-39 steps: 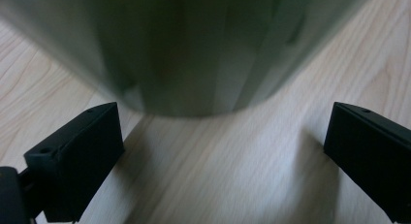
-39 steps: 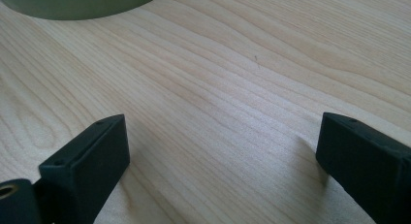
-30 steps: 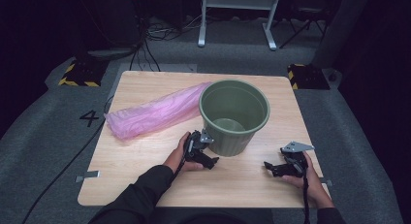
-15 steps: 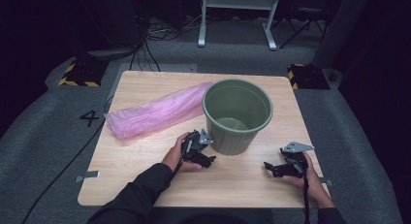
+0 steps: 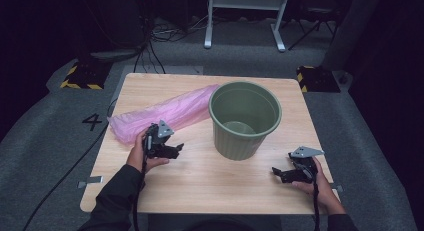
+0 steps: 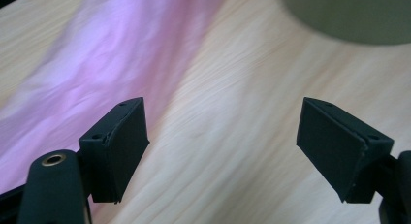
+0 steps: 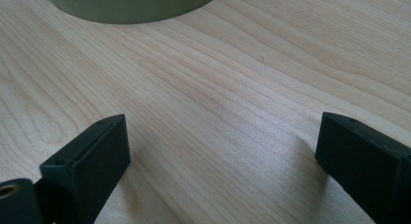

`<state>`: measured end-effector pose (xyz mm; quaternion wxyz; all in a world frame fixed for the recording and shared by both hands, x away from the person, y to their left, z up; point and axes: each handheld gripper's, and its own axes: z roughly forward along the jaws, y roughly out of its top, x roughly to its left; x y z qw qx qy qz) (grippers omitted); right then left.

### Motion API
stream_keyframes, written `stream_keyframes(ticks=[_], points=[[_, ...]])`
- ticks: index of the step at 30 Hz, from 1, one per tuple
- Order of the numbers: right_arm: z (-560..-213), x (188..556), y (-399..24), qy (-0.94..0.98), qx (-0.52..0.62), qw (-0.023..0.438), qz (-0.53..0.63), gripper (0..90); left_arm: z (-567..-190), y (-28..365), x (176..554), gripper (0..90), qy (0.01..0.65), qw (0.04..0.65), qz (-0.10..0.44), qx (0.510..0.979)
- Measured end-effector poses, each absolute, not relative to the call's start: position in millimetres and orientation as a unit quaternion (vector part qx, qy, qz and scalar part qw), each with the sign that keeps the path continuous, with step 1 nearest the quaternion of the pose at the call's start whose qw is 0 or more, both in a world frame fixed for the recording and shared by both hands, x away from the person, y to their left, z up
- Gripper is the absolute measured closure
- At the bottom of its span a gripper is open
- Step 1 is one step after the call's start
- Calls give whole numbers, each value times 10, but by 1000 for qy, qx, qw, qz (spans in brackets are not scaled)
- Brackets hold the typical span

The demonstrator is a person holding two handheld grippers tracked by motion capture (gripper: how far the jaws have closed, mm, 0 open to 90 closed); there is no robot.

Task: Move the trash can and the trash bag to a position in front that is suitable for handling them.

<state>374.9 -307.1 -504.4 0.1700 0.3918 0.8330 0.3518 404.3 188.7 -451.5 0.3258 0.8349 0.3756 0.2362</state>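
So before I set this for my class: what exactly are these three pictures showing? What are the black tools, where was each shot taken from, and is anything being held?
A person sits at a wooden table with a hand-held two-jaw gripper in each hand. The high view looks down from above the person's side: the left gripper is beside a pink bag, and the right gripper rests near the table's right edge. A green bin stands upright between them, touching the bag's end.

The other two pictures come from cameras riding on the grippers, looking along their black jaws. The left gripper view shows the bag and table beyond its jaws; the right gripper view shows bare wood and the bin's base. Both pairs of jaws stand apart with nothing between them, so nothing is held.
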Motion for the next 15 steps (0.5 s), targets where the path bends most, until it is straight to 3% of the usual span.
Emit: stream_keyframes(ticks=[7,15], points=[[-5044,3746,-3073,834,389,169,352,55,-4463,2342,3976,184,419,309,270,810],[-5044,3746,-3073,835,387,169,353,56,-4513,2795,3869,225,463,320,267,782]])
